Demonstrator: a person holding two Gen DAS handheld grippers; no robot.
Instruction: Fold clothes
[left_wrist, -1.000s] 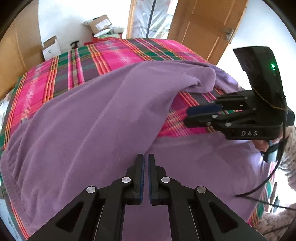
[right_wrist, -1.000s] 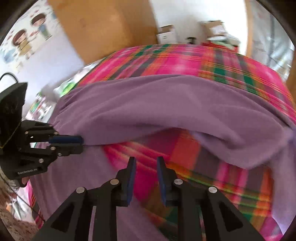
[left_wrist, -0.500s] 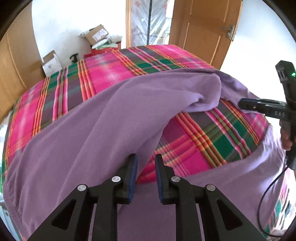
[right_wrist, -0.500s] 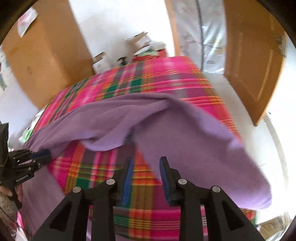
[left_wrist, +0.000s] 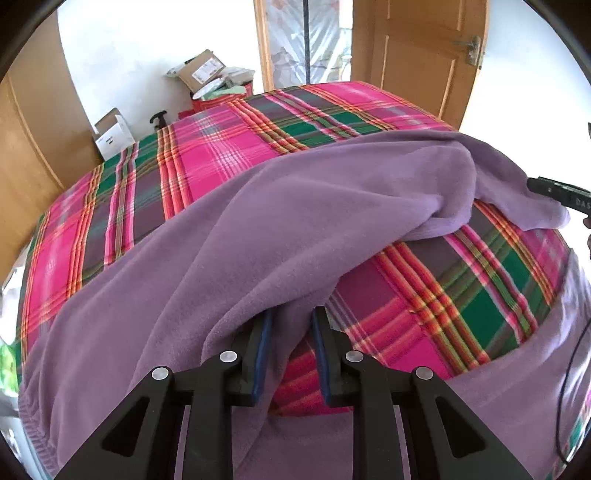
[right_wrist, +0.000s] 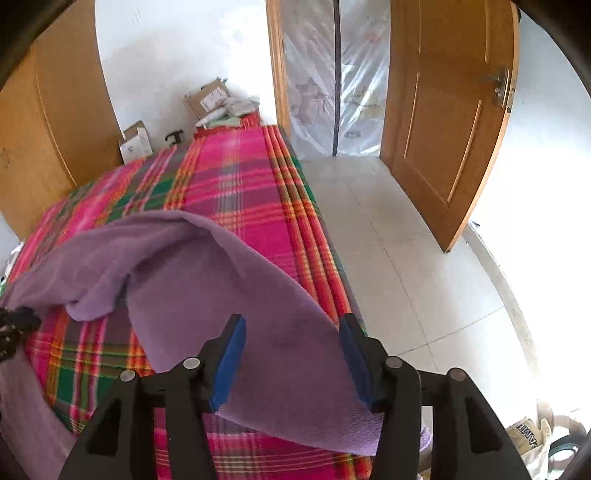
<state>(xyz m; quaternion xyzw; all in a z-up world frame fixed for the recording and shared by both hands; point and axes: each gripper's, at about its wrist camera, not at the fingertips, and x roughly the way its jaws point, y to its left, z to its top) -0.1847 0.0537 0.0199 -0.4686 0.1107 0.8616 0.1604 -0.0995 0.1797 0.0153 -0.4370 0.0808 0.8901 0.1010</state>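
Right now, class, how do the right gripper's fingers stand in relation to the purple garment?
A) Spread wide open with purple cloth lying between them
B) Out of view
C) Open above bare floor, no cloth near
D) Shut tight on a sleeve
A: in the right wrist view the right gripper is wide open, blue pads far apart, and the purple garment lies between them on the plaid bedcover.

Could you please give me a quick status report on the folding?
Left gripper open, purple garment edge between its fingers. Right gripper wide open over a garment flap. Garment half spread on plaid bedspread. Nothing in the way.
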